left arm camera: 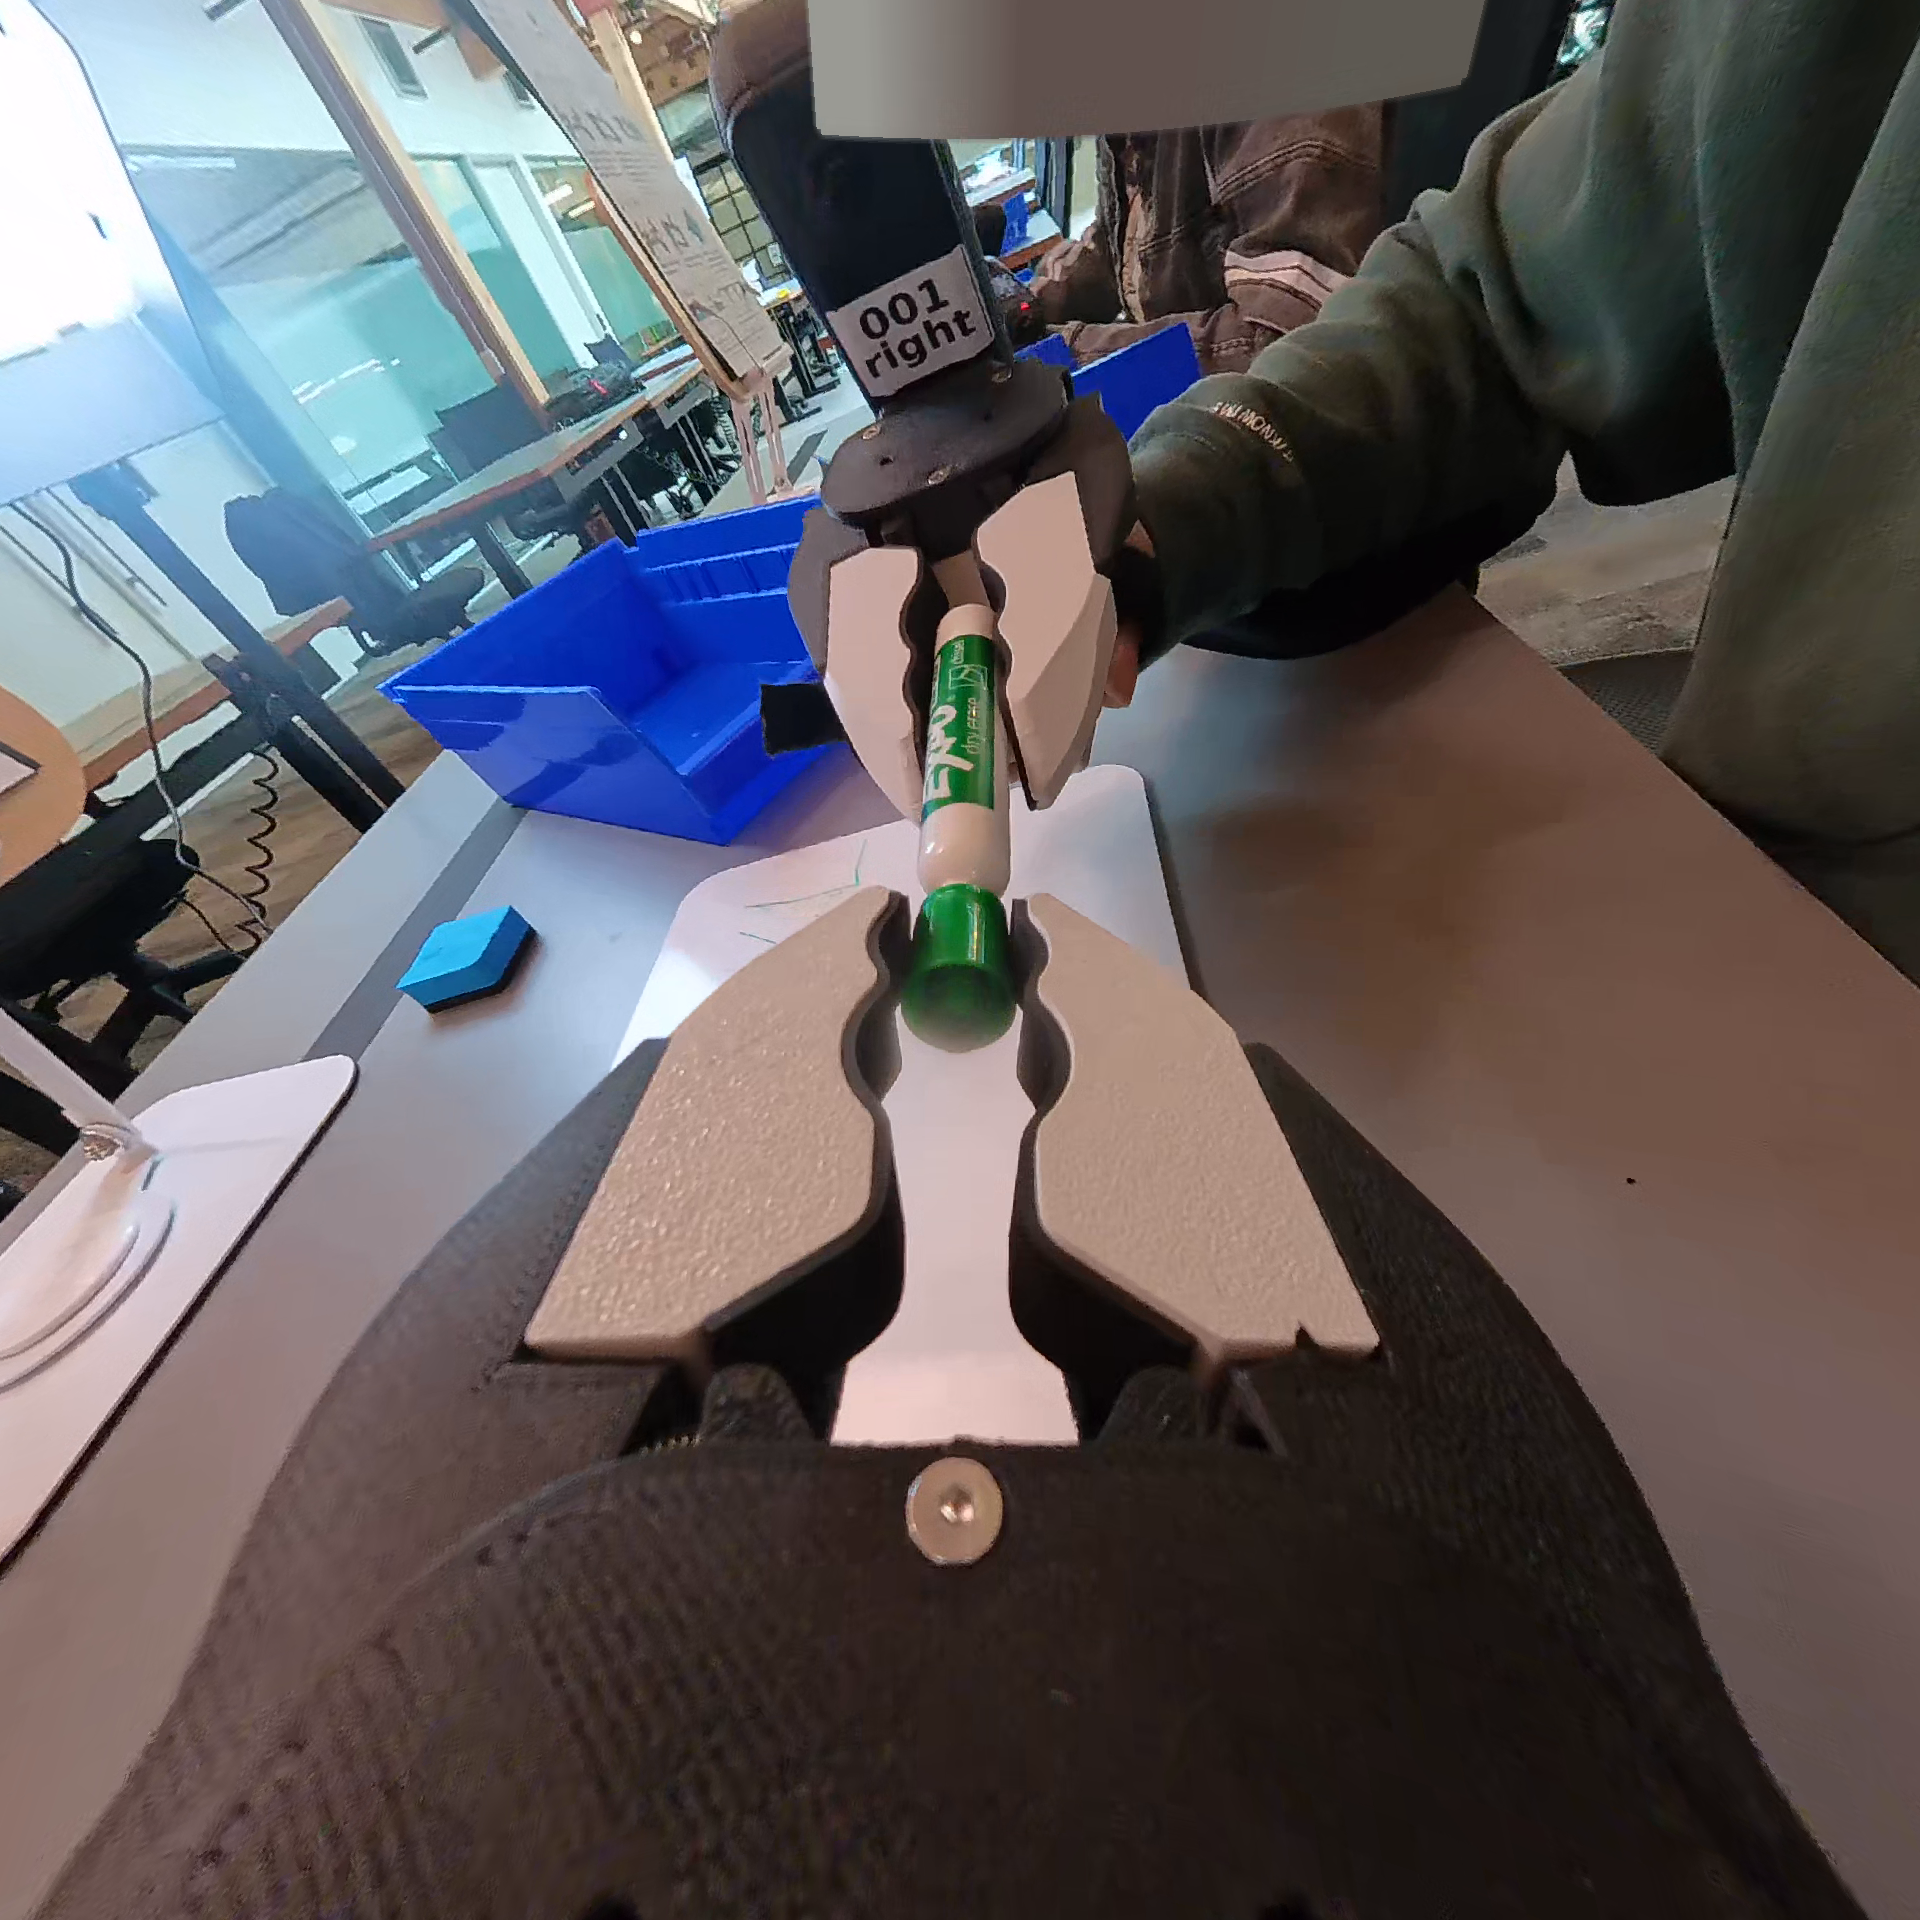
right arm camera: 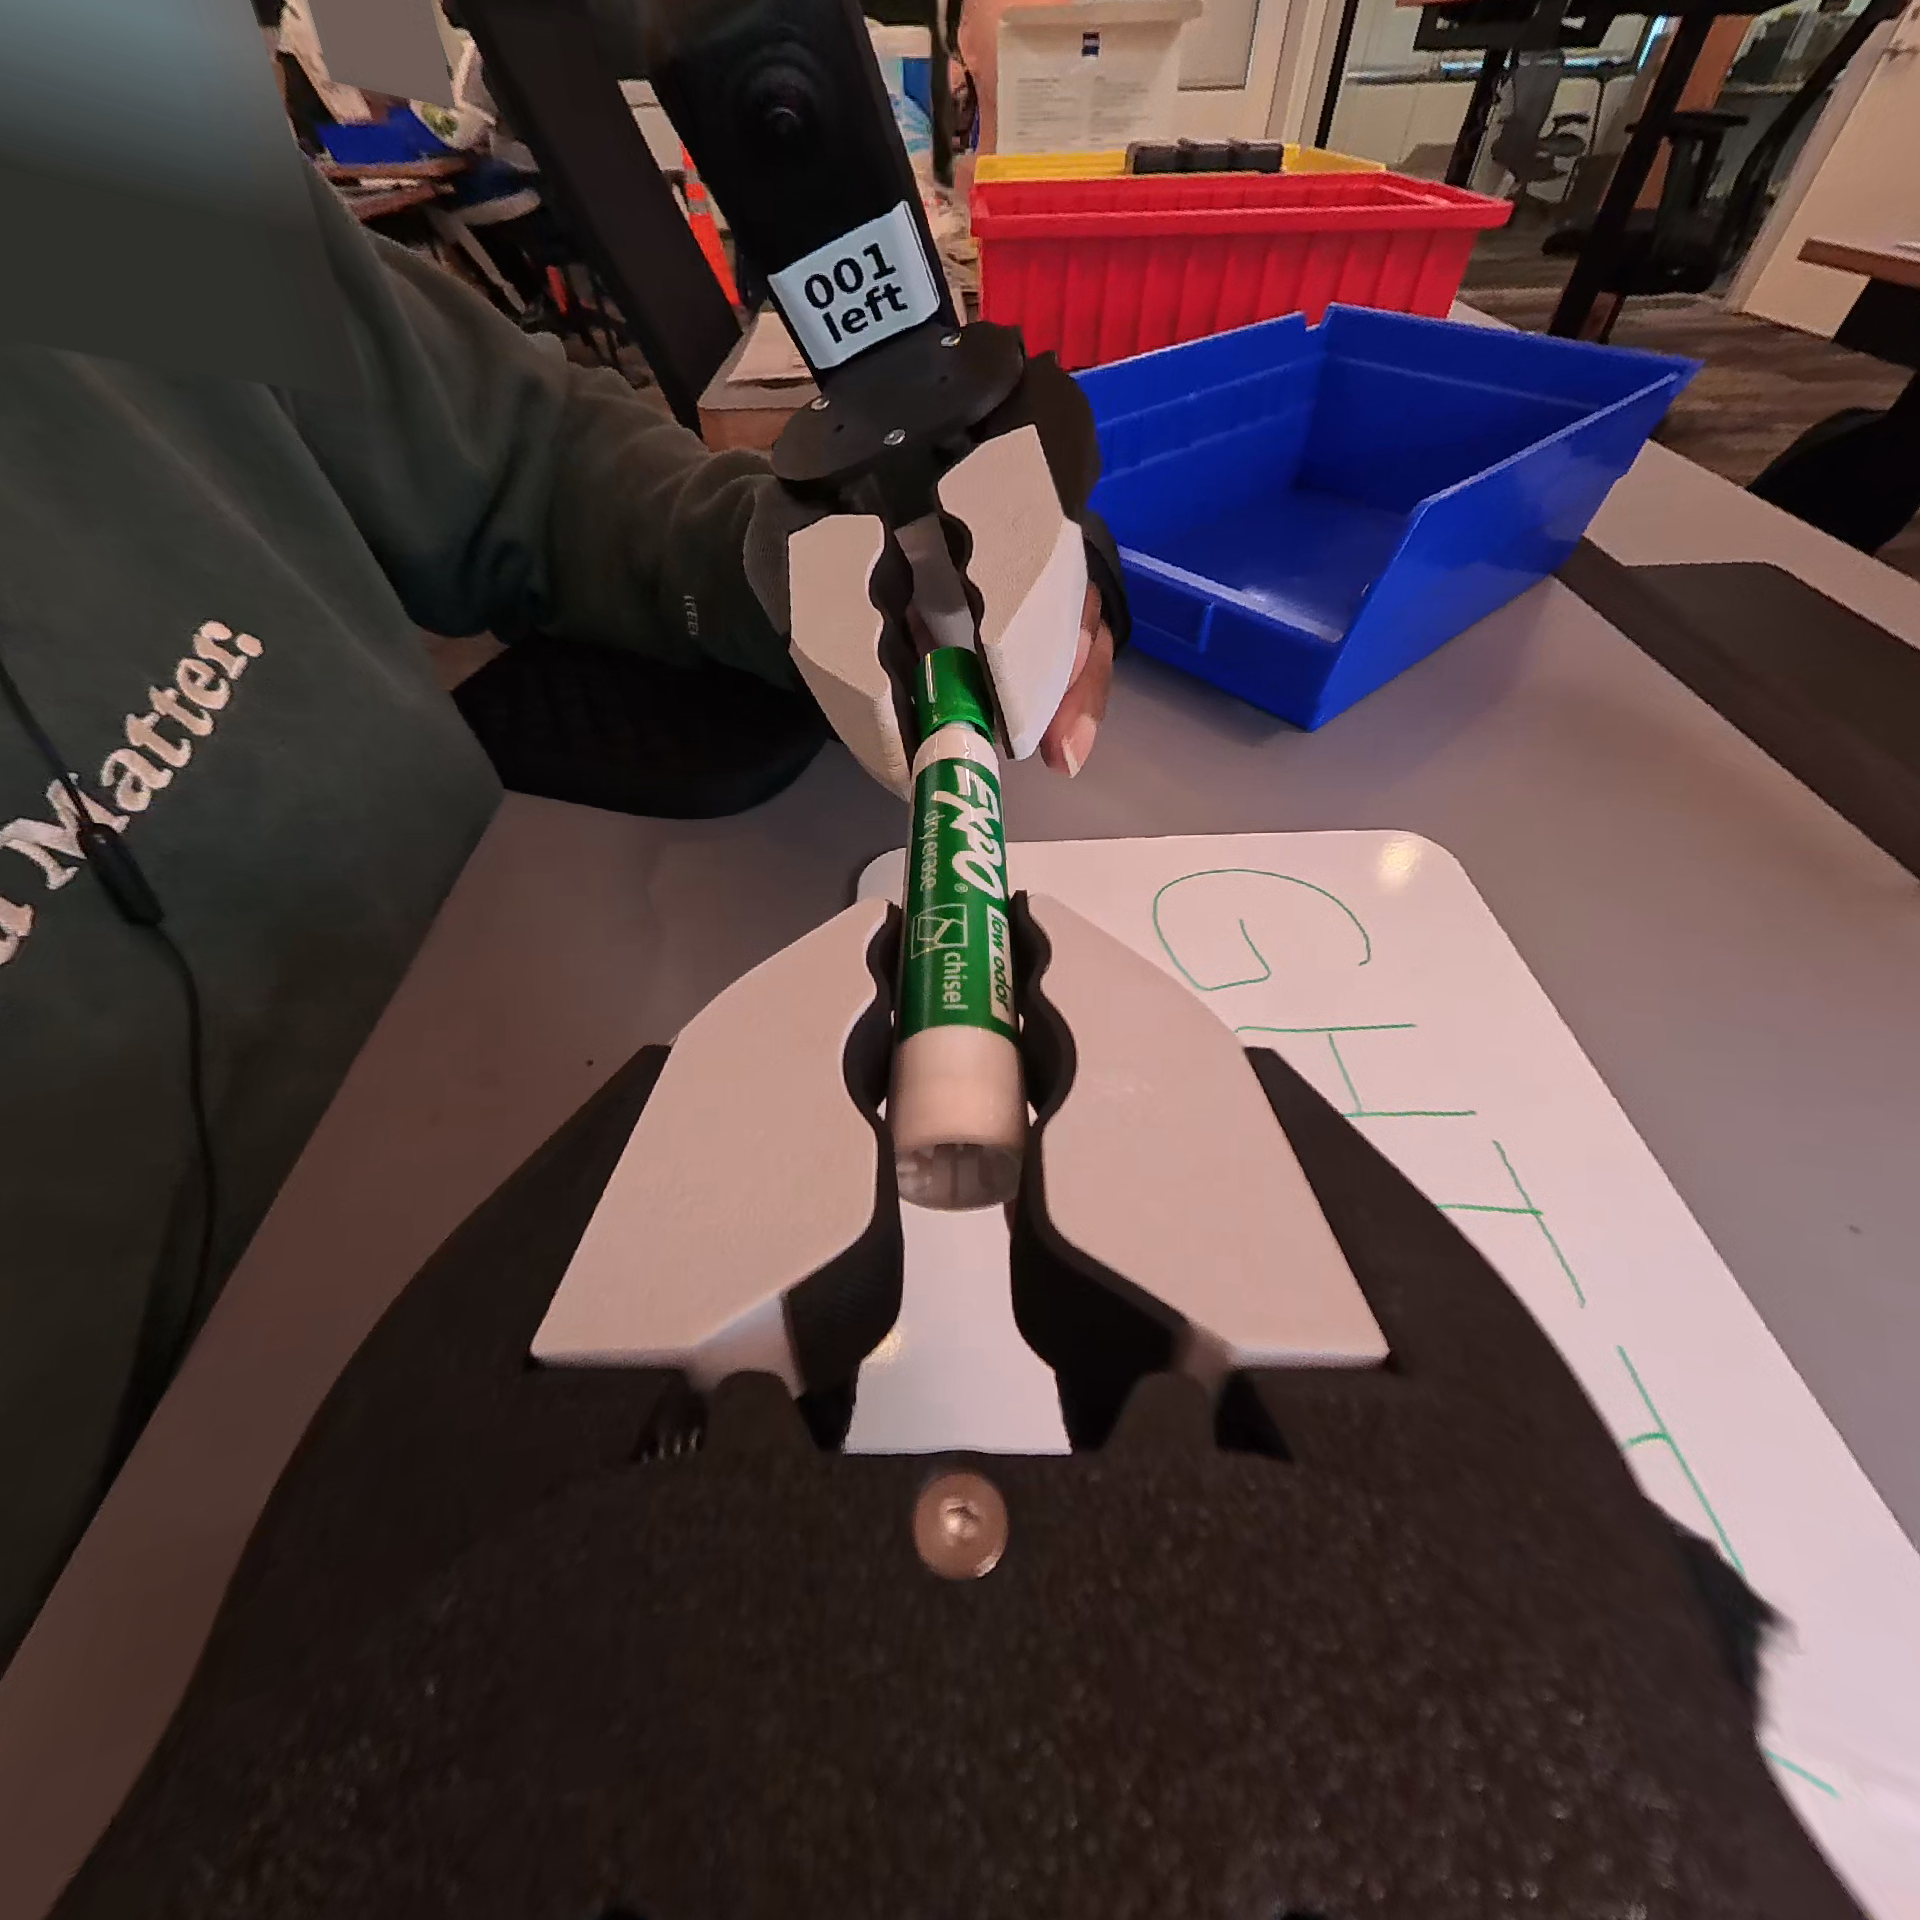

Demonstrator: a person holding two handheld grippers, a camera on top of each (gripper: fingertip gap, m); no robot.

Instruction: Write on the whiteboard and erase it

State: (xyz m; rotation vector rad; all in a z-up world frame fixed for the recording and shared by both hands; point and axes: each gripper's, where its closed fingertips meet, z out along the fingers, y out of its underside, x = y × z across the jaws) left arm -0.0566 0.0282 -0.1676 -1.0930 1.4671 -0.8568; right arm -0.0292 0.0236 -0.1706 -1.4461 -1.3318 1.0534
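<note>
A green dry-erase marker [right arm camera: 954,966] is held between both grippers above the whiteboard [right arm camera: 1382,935], which bears green writing. My right gripper [right arm camera: 956,914] is shut on the marker's barrel. My left gripper [left arm camera: 958,914] is shut on the green cap [left arm camera: 956,971], which meets the marker's white end [left arm camera: 964,847]. I cannot tell whether the cap is fully seated. The right gripper [left arm camera: 971,790] faces me in the left wrist view, and the left gripper [right arm camera: 951,748] faces me in the right wrist view. A blue eraser [left arm camera: 468,956] lies on the grey table [left arm camera: 1455,987], left of the whiteboard [left arm camera: 1101,831].
An open blue bin [left arm camera: 623,717] stands on the table behind the whiteboard; it also shows in the right wrist view [right arm camera: 1351,520]. A red bin [right arm camera: 1226,249] sits farther back. A second white board with a clear stand [left arm camera: 208,1122] lies at the table's left. The person's green sleeve [left arm camera: 1558,364] reaches in. Both grippers' tips are close together, under 4 cm apart.
</note>
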